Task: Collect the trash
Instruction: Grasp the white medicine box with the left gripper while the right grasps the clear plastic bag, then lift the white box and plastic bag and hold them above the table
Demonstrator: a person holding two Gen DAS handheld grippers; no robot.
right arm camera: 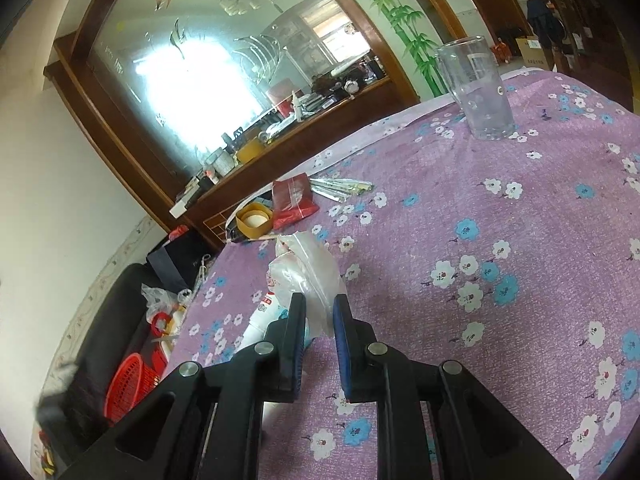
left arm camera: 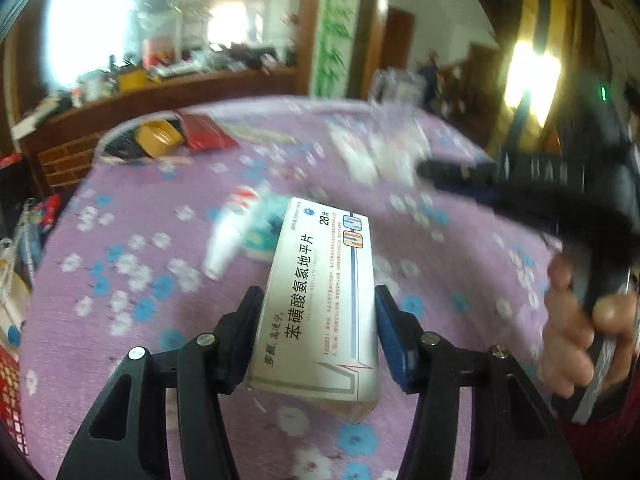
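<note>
In the left wrist view my left gripper [left arm camera: 318, 300] is shut on a white medicine box [left arm camera: 320, 292] with Chinese print, held above the purple flowered tablecloth [left arm camera: 132, 280]. A white tube and a teal wrapper [left arm camera: 248, 224] lie blurred beyond it. In the right wrist view my right gripper [right arm camera: 320, 304] is shut on a clear plastic bag [right arm camera: 308, 268] that stands up from between the fingers. A white tube [right arm camera: 264, 320] lies just left of that gripper. The right gripper also shows in the left wrist view [left arm camera: 520, 184] at the right, blurred, with the hand on it.
A clear glass [right arm camera: 476, 88] stands at the far side of the table. A red packet [right arm camera: 292, 200], a yellow tape roll [right arm camera: 254, 220] and foil sticks [right arm camera: 344, 188] lie near the far left edge. A red basket [right arm camera: 128, 384] sits below the table's left edge.
</note>
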